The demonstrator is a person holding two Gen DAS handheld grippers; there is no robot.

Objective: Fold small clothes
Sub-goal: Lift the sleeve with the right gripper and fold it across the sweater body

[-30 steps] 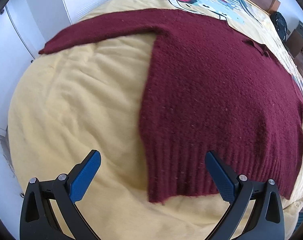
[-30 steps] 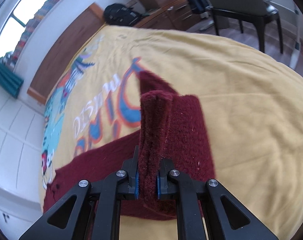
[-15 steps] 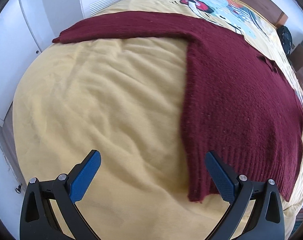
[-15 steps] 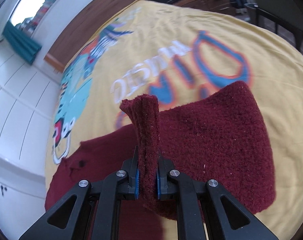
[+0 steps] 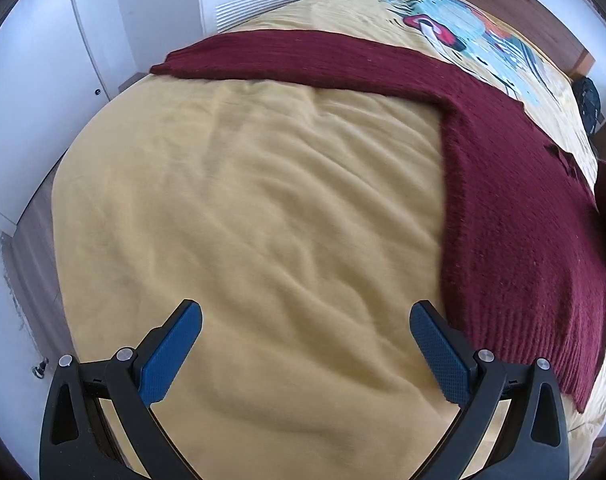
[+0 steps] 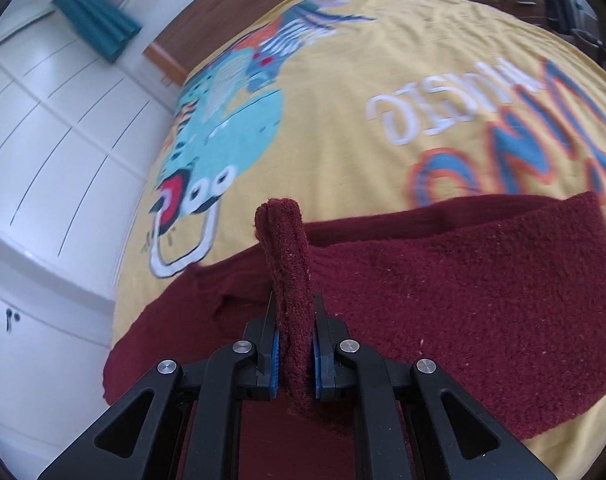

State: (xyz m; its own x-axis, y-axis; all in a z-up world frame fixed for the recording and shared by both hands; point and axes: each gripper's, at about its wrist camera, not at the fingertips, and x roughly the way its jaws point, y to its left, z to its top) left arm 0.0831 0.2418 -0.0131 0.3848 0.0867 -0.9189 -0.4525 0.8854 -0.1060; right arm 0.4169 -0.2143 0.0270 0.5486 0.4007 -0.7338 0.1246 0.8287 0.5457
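A dark red knit sweater lies spread on the yellow bedspread, its body at the right of the left wrist view. One sleeve stretches out flat to the far left. My left gripper is open and empty, above bare bedspread just left of the sweater's ribbed hem. My right gripper is shut on the cuff end of the other sleeve. It holds that sleeve raised, bent back over the sweater's body.
The bedspread has a cartoon print with large letters beyond the sweater. White wardrobe doors stand along the bed's left side. A wooden headboard is at the far end. A dark bag lies beside the bed.
My left gripper has moved left, off the sweater's hem and over bare bedspread. My right gripper has carried the held sleeve further left, over the sweater's body.
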